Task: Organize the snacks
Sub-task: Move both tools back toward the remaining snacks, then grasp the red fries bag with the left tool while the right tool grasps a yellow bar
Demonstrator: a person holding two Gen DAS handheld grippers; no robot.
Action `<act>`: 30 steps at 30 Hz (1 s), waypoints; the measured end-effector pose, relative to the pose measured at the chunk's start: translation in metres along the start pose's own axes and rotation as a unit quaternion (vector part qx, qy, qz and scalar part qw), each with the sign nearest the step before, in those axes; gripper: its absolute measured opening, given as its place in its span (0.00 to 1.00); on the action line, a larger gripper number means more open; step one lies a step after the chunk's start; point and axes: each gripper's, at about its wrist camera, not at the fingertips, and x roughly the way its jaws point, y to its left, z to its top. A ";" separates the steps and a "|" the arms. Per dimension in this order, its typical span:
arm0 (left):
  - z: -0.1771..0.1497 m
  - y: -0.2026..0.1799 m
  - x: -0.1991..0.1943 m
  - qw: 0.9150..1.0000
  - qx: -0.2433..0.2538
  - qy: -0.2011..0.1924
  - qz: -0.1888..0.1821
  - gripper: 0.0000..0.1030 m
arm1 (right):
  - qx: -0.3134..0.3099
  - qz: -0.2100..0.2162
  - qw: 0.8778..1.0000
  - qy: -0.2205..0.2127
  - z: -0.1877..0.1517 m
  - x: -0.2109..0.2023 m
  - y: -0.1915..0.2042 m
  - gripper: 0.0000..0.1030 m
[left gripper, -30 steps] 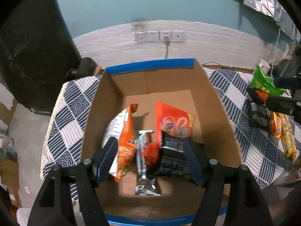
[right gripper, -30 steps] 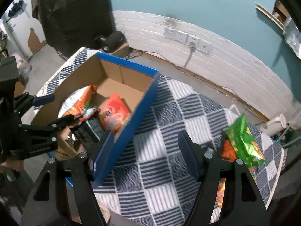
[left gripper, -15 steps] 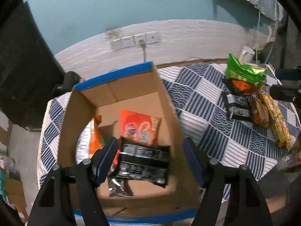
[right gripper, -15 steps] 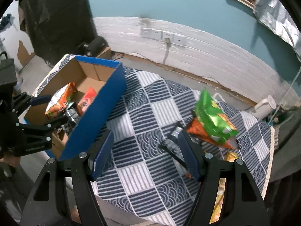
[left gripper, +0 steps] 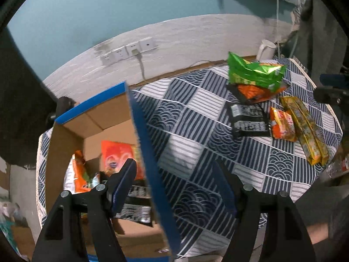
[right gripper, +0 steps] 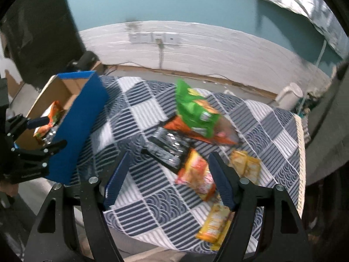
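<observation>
Table (right gripper: pixel 152 205) under a navy-and-white patterned cloth, bearing all items. Cardboard box (left gripper: pixel 150 152) with blue outer walls, at the table's left end, holding an orange-red bag (left gripper: pixel 117 155), an orange-white bag (left gripper: pixel 77 174) and a black packet (left gripper: pixel 137 205). Loose snacks, well apart from the box at the right end: green bag (right gripper: pixel 194 111) lying on an orange bag (right gripper: pixel 176 126); black packet (right gripper: pixel 168 148); orange noodle pack (right gripper: pixel 196 174); yellow packs (right gripper: pixel 246 163). Left gripper (left gripper: pixel 174 181), jaws wide, empty, straddling the box's right wall from above. Right gripper (right gripper: pixel 168 176), jaws wide, empty, above the loose snacks.
</observation>
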 end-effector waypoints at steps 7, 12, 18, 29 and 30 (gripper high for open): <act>0.010 -0.039 0.015 0.999 0.034 0.012 -0.015 0.71 | 0.039 -0.020 0.999 0.009 -0.014 0.005 -0.045 0.74; 0.015 -0.062 0.026 0.998 0.054 0.023 -0.024 0.71 | 0.071 -0.034 0.997 0.020 -0.030 0.012 -0.081 0.74; 0.018 -0.085 0.037 0.996 0.073 0.031 -0.036 0.71 | 0.104 -0.049 0.992 0.043 -0.049 0.025 -0.115 0.74; 0.026 -0.119 0.061 0.993 0.088 0.048 -0.063 0.71 | 0.164 -0.050 0.980 0.102 -0.084 0.066 -0.157 0.74; 0.027 -0.120 0.063 0.993 0.088 0.050 -0.066 0.71 | 0.166 -0.048 0.979 0.106 -0.087 0.069 -0.159 0.74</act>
